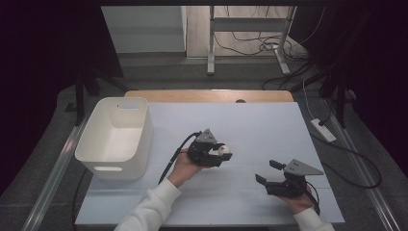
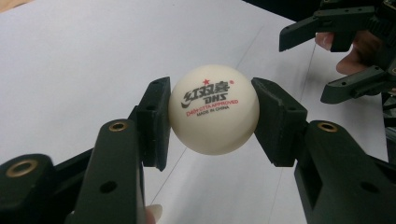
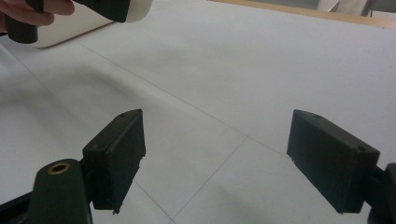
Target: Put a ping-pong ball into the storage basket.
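Observation:
A white table tennis ball (image 2: pixel 214 109) with red and grey print sits pinched between the two black jaws of my left gripper (image 2: pixel 211 116). From above, that ball (image 1: pixel 224 150) shows at the tip of the left gripper (image 1: pixel 222 153), held over the middle of the white-covered table (image 1: pixel 260 125). My right gripper (image 1: pixel 267 172) is at the front right with its jaws wide apart and nothing between them; the same gripper (image 3: pixel 215 149) looks along the bare sheet. In the left gripper view the right gripper (image 2: pixel 327 60) appears at the top right.
A white plastic bin (image 1: pixel 117 136) with handle slots stands on the left side of the table. The sheet has fold lines. Cables and a power strip (image 1: pixel 323 130) lie on the floor to the right, and a metal frame stands beyond the far edge.

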`<state>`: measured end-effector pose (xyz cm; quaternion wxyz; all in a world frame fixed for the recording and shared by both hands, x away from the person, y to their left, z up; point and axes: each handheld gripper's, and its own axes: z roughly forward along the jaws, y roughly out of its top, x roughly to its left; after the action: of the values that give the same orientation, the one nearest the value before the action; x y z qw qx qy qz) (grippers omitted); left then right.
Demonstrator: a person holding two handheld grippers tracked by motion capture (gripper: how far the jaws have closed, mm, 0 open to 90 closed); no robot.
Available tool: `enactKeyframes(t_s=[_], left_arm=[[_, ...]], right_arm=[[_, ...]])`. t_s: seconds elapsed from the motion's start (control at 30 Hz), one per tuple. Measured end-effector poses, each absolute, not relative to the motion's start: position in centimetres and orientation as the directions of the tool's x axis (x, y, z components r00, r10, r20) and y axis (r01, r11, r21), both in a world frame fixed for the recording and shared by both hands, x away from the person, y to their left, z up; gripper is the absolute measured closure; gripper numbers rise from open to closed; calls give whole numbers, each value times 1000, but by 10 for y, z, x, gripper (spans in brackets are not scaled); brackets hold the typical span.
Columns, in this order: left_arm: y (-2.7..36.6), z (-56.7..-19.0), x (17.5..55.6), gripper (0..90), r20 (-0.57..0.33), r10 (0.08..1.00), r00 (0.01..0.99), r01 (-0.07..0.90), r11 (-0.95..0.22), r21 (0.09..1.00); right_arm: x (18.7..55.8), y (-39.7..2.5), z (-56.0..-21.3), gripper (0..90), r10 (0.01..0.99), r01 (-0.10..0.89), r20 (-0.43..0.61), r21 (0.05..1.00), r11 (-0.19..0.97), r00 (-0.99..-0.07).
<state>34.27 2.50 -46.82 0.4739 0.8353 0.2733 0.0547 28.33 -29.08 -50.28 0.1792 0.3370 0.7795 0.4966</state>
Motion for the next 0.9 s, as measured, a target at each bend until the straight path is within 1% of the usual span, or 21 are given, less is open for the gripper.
enactKeyframes(t_s=[0.9], left_arm=[[55, -454, 343, 508, -187, 546, 817, 417, -334, 846]], right_arm=[[283, -291, -503, 192, 704, 347, 51, 894, 284, -708]])
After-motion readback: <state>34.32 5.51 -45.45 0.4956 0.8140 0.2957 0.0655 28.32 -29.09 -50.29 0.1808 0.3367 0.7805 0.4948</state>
